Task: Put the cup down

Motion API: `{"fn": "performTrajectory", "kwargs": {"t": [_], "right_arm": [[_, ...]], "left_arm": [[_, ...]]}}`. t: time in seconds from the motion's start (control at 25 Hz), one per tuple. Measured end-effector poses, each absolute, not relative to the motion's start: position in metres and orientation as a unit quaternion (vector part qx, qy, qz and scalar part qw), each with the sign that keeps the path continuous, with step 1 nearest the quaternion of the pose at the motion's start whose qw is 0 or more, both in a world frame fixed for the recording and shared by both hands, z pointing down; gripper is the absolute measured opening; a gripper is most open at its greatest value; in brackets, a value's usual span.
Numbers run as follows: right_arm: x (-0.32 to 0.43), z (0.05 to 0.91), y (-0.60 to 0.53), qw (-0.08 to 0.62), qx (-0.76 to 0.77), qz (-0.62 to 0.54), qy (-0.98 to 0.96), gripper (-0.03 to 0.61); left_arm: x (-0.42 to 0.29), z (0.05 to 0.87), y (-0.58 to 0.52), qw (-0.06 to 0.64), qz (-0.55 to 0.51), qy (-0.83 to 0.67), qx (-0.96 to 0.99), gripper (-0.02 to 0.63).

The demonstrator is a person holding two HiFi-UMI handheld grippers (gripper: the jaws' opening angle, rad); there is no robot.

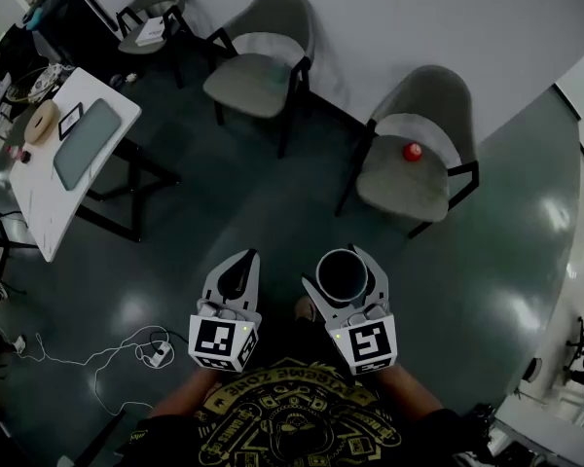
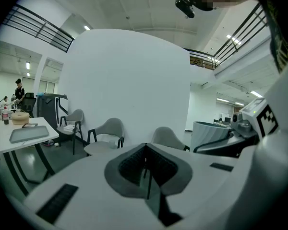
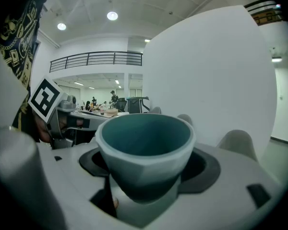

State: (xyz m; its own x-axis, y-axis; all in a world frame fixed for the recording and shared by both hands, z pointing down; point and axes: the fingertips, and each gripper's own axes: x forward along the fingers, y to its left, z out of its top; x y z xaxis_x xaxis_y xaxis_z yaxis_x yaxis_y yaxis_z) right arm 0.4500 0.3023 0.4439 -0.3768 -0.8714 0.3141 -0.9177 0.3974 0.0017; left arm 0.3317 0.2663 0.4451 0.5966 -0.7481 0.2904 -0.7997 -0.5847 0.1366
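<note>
A pale cup with a teal inside (image 3: pixel 144 147) stands upright between the jaws of my right gripper (image 1: pixel 346 257), which is shut on its lower body. From the head view the cup (image 1: pixel 343 275) hangs above the dark floor, in front of the person's torso. The left gripper view shows the same cup (image 2: pixel 209 133) at the right. My left gripper (image 1: pixel 236 272) floats just left of it at the same height. Its jaws meet in a thin seam (image 2: pixel 146 169) with nothing between them.
Three grey chairs line the white wall: one at the left (image 1: pixel 156 13), one in the middle (image 1: pixel 258 76) and one at the right (image 1: pixel 409 178) with a small red thing (image 1: pixel 412 151) on its seat. A white table (image 1: pixel 49 202) stands far left. A cable and power strip (image 1: pixel 156 355) lie on the floor.
</note>
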Motion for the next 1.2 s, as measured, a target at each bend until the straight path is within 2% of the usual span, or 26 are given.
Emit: {"fn": "performTrajectory", "kwargs": {"t": [0.48,1.2], "right_arm": [[0.444,0.44,0.299,0.13,0.533,0.09,-0.831,0.385],[0.386,0.433,0.253,0.131,0.514,0.093,-0.843,0.385]], "left_arm": [[0.324,0.444,0.268,0.135,0.095,-0.449,0.878,0.011],[0.265,0.44,0.232,0.145,0.085,-0.476,0.863,0.011]]}}
